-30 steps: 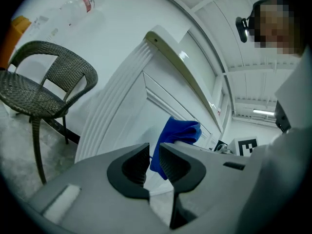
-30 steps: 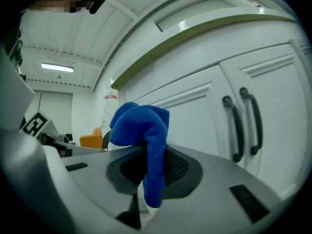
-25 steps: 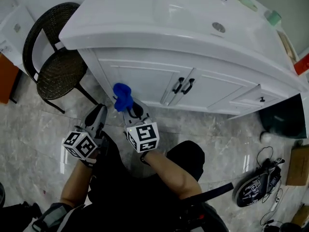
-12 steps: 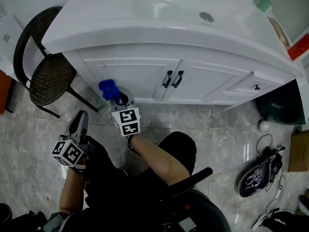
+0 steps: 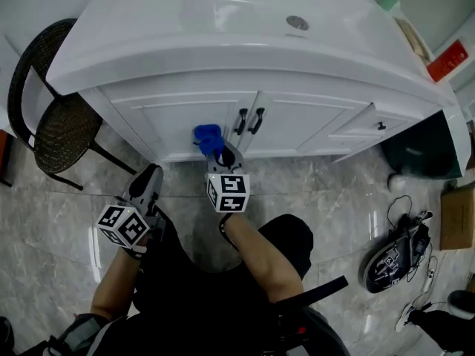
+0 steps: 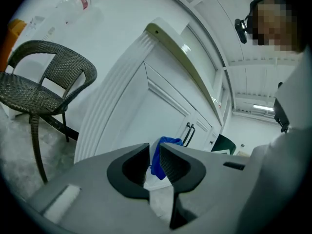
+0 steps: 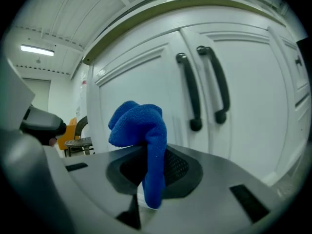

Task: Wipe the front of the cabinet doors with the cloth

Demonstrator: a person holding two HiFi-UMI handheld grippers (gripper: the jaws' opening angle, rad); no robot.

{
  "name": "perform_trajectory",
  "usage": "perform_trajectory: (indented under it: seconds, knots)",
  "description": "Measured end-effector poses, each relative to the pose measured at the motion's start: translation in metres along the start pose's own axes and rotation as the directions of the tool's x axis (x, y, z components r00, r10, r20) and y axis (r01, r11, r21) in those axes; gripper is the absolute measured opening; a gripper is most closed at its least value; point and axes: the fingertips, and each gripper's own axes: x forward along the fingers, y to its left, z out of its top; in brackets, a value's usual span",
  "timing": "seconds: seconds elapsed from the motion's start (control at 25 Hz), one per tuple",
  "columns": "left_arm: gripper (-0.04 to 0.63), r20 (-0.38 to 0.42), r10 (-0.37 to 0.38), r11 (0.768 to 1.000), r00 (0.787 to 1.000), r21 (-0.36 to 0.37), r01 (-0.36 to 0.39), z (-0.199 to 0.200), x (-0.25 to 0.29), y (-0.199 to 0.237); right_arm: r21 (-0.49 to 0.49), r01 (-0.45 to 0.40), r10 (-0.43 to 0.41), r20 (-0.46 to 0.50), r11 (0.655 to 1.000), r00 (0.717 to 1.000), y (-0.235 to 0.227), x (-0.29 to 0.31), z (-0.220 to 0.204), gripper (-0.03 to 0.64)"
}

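The white cabinet has two doors with a pair of dark handles (image 5: 249, 121) at the middle seam. My right gripper (image 5: 220, 154) is shut on a bunched blue cloth (image 5: 208, 139), which rests against the left door (image 5: 174, 124) just left of the handles. In the right gripper view the cloth (image 7: 142, 126) stands up out of the jaws, with the handles (image 7: 191, 99) close on its right. My left gripper (image 5: 146, 182) hangs low over the floor, left of the right one, its jaws together and holding nothing; past them the cloth (image 6: 165, 152) shows.
A dark wicker chair (image 5: 48, 117) stands left of the cabinet. A white sink top (image 5: 223, 28) overhangs the doors. To the right are a dark green bin (image 5: 419, 158), a cardboard box (image 5: 454, 217), and a helmet-like thing with cables (image 5: 390, 269) on the marble floor.
The right gripper has carried the cloth rightward across the left door, from its left part to beside the handles. The left gripper has risen a little towards the cabinet.
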Motion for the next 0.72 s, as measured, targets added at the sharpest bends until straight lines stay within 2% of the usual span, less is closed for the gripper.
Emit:
perform_trajectory:
  seconds: [0.28,0.4,0.56,0.72]
  knots:
    - [0.063,-0.037,-0.059,0.998,0.998,-0.032,0.058,-0.019,0.028,-0.018,0.078,0.183,-0.183,-0.009,0.980,0.983,-0.079,-0.033,-0.013,0.052]
    - [0.063,-0.039,-0.069,0.997,0.997,-0.038,0.067,-0.022,0.033,-0.023,0.121,0.220,-0.217,-0.034,0.968,0.976,-0.095,-0.042,-0.023,0.052]
    - [0.063,-0.029,-0.059,0.997,0.998,-0.049,0.058,-0.019,0.034,-0.016,0.126,0.163,-0.160,-0.029,0.979,0.987,-0.074,-0.043,-0.030,0.052]
    - [0.063,-0.003,-0.026,0.998,1.000,-0.057,0.026,-0.013,0.028,-0.001,0.063,-0.040,0.041,-0.017,0.997,0.999,0.002,-0.033,-0.038,0.052]
